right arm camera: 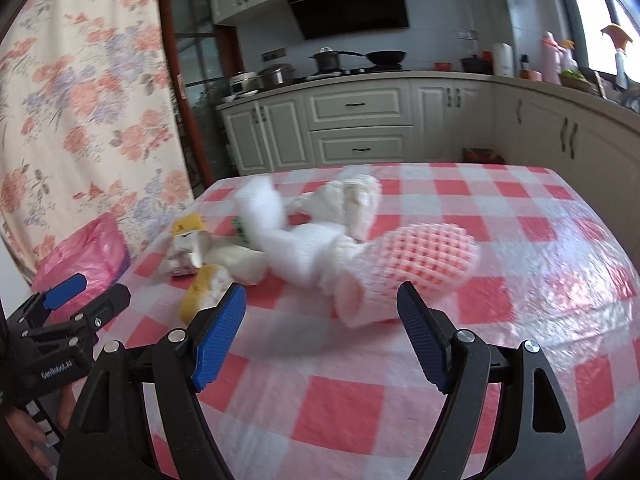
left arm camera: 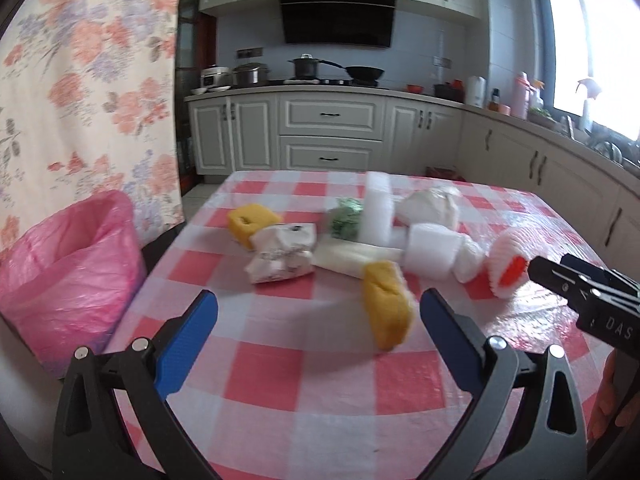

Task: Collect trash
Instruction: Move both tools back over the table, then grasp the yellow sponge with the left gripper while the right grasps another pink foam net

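Cream kitchen cabinets (left arm camera: 328,128) and a black range hood (left arm camera: 338,14) fill the background, with a floral curtain (left arm camera: 80,80) hanging on the left. Below them a table under a red-and-white checked cloth (left arm camera: 320,368) carries the trash, gathered in a loose heap toward the far middle of the cloth. Off the table's left edge stands a bin lined with a pink bag (left arm camera: 68,272), its mouth open. Largest in the heap are the white foam pieces (left arm camera: 404,240), blurred, lying across one another; a crumpled white bag (left arm camera: 434,206) sits behind them. A pink foam fruit net (right arm camera: 424,262) lies at the right end of the pile, its mesh clearly ribbed, with an orange patch visible in the left wrist view. A crumpled printed wrapper (left arm camera: 284,254) lies left of centre, a green scrap (left arm camera: 345,220) behind it. Two yellow sponges bracket the wrapper: one at the far left (left arm camera: 250,224), one nearer (left arm camera: 386,310). The left gripper (left arm camera: 318,320) hangs released above the cloth, the nearer sponge between its blue pads but untouched. The right gripper (right arm camera: 322,320) is likewise spread wide, gripping nothing, with the fruit net just beyond its tips.
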A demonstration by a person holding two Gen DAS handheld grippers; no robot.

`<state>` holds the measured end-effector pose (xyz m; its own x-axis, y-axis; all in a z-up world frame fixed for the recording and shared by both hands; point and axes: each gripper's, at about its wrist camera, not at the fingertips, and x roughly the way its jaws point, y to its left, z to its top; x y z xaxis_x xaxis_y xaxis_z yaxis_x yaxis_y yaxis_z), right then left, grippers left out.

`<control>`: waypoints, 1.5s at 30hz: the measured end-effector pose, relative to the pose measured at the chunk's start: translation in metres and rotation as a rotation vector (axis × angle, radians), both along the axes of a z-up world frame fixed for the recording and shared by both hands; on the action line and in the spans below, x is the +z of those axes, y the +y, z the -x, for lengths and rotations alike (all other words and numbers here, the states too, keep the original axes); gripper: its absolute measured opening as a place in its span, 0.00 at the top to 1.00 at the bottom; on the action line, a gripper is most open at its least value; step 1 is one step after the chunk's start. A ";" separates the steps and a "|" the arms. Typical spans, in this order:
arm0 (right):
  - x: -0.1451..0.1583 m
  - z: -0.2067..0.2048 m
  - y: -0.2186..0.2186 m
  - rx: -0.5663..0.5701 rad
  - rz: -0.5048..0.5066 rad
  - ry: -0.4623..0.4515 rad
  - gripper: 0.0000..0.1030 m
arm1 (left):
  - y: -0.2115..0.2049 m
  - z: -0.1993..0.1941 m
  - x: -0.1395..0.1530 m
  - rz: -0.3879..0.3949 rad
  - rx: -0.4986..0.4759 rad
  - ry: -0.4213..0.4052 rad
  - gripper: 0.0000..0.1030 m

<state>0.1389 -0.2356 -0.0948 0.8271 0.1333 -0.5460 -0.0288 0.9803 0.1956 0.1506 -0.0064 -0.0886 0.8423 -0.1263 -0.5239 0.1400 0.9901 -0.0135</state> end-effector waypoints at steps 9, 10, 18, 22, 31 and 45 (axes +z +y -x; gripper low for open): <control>-0.003 -0.017 -0.025 -0.107 -0.048 0.023 0.27 | -0.034 -0.018 -0.013 -0.007 -0.044 0.022 0.05; -0.004 -0.021 -0.027 -0.122 -0.051 0.028 0.27 | -0.035 -0.021 -0.014 -0.007 -0.041 0.027 0.05; -0.013 -0.055 -0.046 -0.209 -0.108 0.081 0.26 | -0.043 -0.045 -0.026 -0.002 -0.020 0.056 0.05; -0.021 -0.067 -0.043 -0.218 -0.087 0.111 0.26 | -0.047 -0.057 -0.033 0.003 -0.019 0.082 0.08; -0.039 -0.083 -0.039 -0.187 -0.079 0.160 0.30 | -0.050 -0.073 -0.046 0.021 -0.035 0.162 0.22; -0.037 -0.069 -0.036 -0.134 -0.054 0.116 0.71 | -0.054 -0.074 -0.052 0.028 -0.070 0.196 0.74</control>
